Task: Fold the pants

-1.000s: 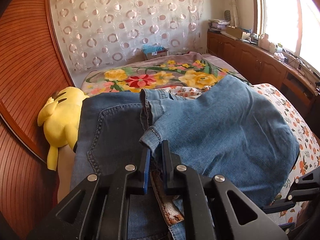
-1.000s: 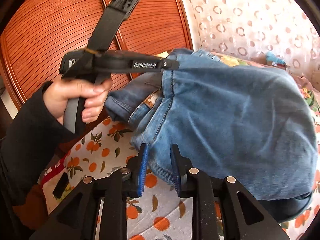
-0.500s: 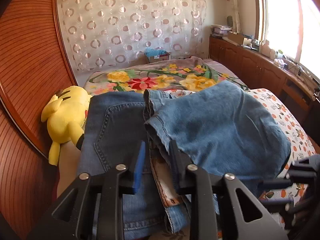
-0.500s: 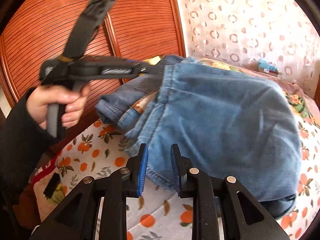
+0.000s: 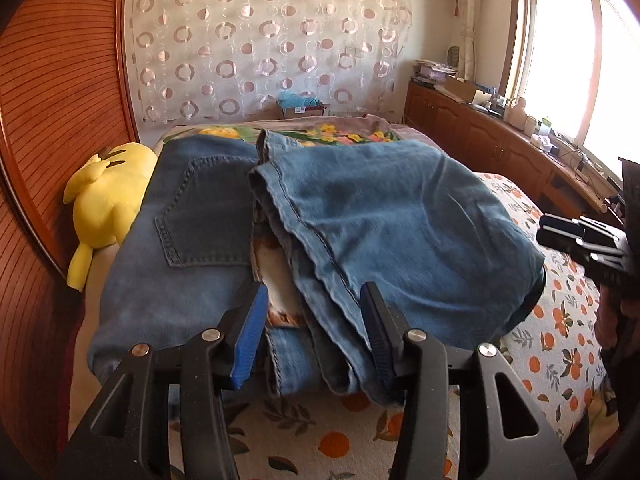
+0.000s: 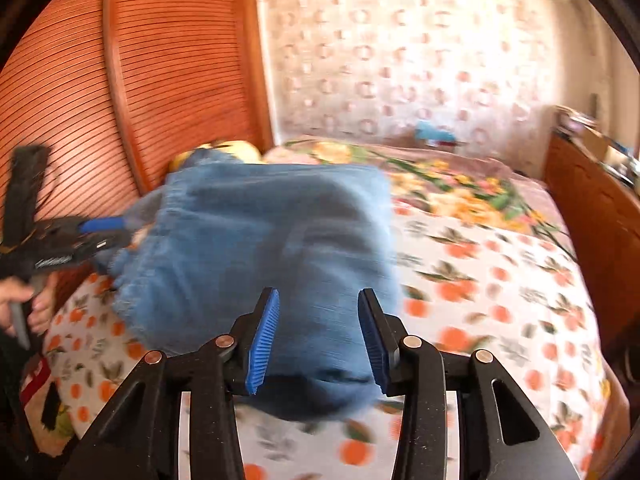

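At the far left of the left wrist view a slatted wooden headboard curves up beside the bed, and a yellow plush toy lies against it, touching the left edge of the pants. The pants are blue denim, folded into a thick bundle on the bed, whose cover is printed with oranges and leaves. The back pocket faces up on the left half; the legs are laid over the right half, with a hem running diagonally toward the camera. The left tool sits at the near edge of the bundle with its blue-padded fingers spread wide, pinching nothing, the denim edge lying between them. Beyond the pants a flowered blanket covers the far end of the bed, under a curtain with ring patterns. At the right, a wooden cabinet runs below a bright window, and the right tool's body shows at the frame edge.

The right wrist view is blurred. There the left tool appears at the left, seemingly close against the bundle's far side. The right tool has its jaws spread apart over the near edge of the pants, gripping nothing.
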{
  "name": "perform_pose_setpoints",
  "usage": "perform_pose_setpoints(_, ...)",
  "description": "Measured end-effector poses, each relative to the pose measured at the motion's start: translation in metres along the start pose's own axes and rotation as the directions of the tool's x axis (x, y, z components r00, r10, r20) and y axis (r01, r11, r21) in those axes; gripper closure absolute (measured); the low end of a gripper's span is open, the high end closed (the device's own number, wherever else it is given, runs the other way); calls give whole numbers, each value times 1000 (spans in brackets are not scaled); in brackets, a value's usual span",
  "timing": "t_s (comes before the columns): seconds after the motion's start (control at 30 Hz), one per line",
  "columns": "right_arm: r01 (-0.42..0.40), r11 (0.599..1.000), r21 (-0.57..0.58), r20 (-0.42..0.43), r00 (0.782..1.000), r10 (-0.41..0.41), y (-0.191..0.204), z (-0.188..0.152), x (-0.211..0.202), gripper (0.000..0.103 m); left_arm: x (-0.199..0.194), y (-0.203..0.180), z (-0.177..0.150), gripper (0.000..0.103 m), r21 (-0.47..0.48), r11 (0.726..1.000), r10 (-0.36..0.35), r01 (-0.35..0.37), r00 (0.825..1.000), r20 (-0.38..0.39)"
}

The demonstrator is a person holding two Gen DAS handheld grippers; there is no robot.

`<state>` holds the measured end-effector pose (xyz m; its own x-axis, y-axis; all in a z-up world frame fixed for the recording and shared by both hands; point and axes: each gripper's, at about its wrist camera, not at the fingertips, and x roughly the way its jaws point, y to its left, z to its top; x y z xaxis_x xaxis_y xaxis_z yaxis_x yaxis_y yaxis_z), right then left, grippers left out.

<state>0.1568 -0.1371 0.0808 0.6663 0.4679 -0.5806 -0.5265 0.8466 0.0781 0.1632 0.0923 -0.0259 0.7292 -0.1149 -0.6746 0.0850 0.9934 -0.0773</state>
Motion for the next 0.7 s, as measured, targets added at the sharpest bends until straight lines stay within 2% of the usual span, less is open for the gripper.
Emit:
perform_pose_setpoints(0.13,23,999,46,-19,1000,-22,-18,-8,-7,59,-1,-5,-11,54,0,1000,-4,4,1000,-6)
perform_pose_setpoints(0.33,10,998,63,-29,1000,-8,-18,-8,-6,58,-1,-13,-16,53,0,1000,-3,3,1000,-10)
perform_pose_setpoints(0.47,-5,997,71,-34,999,8,-20,-7,-1,56,-1,-17,-18,47,-6,1000,-16,16,1000,-7)
perform_pose_setpoints(0.7,-16,996,87,-43,999,20,-20,-11,6,53,6,-23,-25,47,10,1000,-16,16,999,-35)
